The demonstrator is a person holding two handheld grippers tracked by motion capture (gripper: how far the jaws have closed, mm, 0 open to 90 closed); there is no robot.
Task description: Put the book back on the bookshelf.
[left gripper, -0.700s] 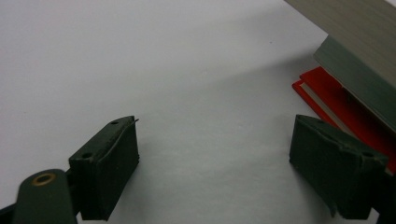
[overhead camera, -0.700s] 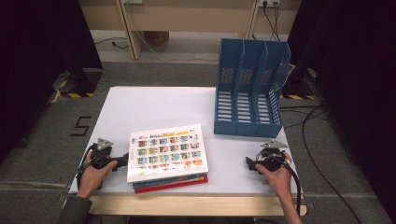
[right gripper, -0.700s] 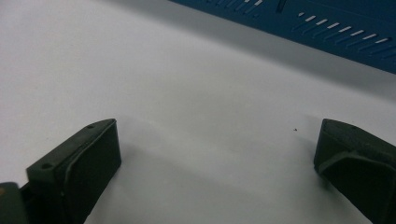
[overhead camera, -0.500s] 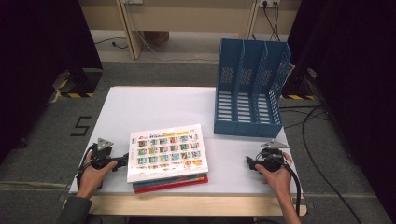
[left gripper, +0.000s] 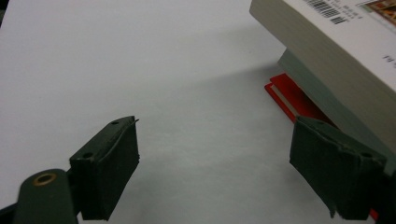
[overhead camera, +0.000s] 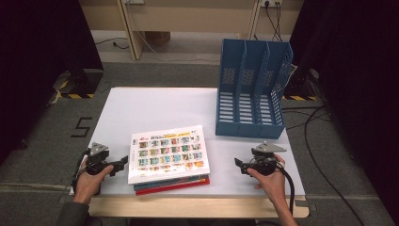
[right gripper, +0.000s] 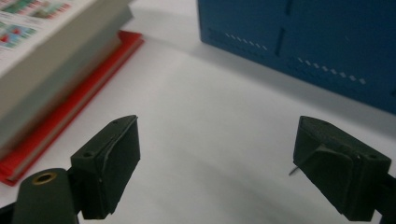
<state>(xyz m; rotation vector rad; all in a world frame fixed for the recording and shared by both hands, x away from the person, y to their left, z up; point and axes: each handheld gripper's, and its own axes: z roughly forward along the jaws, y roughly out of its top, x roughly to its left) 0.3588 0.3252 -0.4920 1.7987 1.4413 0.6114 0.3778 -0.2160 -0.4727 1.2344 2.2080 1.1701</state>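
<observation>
So from the high view we get the whole layout: a white table (overhead camera: 155, 106), a blue file rack (overhead camera: 251, 89) with three slots standing at its far right, and a stack of books (overhead camera: 169, 155) near the front edge, a bit left of centre. Only up there can we see that the top book (overhead camera: 168, 151) has a white cover with a grid of small colourful pictures and an orange strip of title text, too small for us to read. Also only up there: a black "5" marked on the floor (overhead camera: 82, 127) left of the table. The gripper views give us what the high view can't, namely the stack from the side. In the left gripper view we see the top book's thick page edge, a barcode (left gripper: 327, 10) on its cover with digits too blurry to make out, a thin grey-green book (left gripper: 322, 93) under it and a red book (left gripper: 287, 93) at the bottom. The right gripper view shows the rack's solid blue base wall up close, with rows of small slits. Left gripper (overhead camera: 121, 163) sits just left of the stack, jaws wide apart and empty, one jaw close beside the stack. Right gripper (overhead camera: 238, 164) is well right of the stack, just in front of the rack, jaws wide and holding nothing.
</observation>
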